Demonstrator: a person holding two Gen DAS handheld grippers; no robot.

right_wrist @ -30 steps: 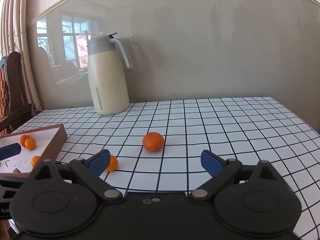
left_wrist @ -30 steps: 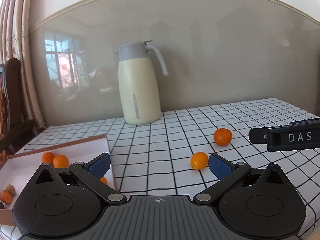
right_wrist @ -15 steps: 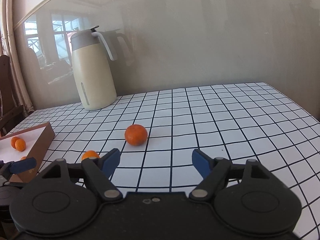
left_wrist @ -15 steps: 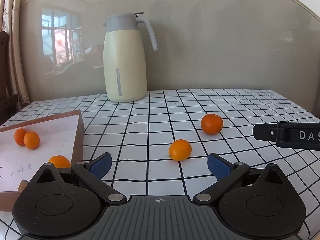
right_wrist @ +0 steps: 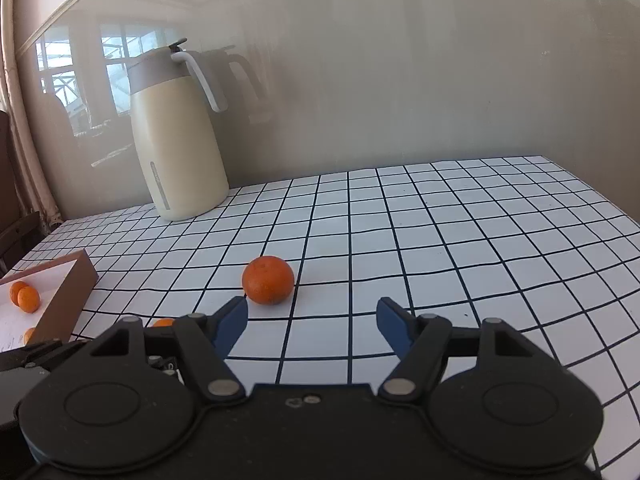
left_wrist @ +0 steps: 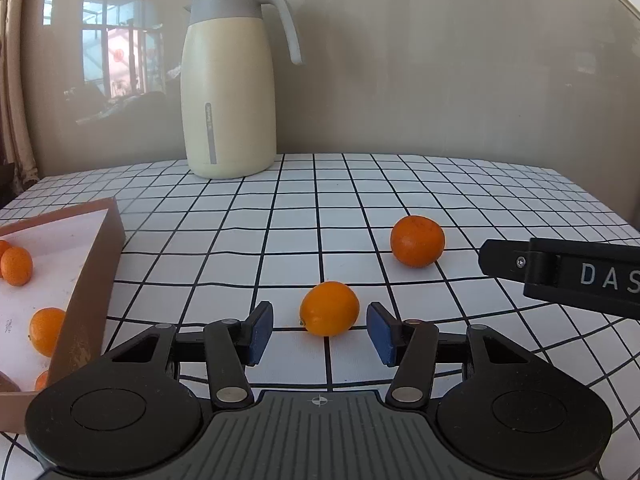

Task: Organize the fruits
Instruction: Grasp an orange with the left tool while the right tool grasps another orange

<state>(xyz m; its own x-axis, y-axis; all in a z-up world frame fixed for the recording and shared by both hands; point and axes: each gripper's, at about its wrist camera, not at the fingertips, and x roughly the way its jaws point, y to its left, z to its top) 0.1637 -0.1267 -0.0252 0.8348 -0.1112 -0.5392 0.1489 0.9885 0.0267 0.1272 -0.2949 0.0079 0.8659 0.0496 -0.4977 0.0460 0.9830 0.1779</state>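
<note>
At the left edge of the table, which is covered in a white cloth with a black grid, sits a shallow brown cardboard box with several small orange fruits lying on its white floor. Behind it, near the back edge by the wall, a cream thermos jug with a grey lid stands upright.

The left gripper hovers low over the cloth just right of the box, its blue pads having just been closing in on a small oval kumquat. The fruit lies between the pads, with a sliver of cloth showing on either side, so the pads do not press on it.

Further right and a little toward the back rests a rounder, darker tangerine. The right gripper points at it from the front, its jaws half spread and just drawing inward; the tangerine sits beyond the fingertips, nearer the left pad, and nothing is held.
</note>
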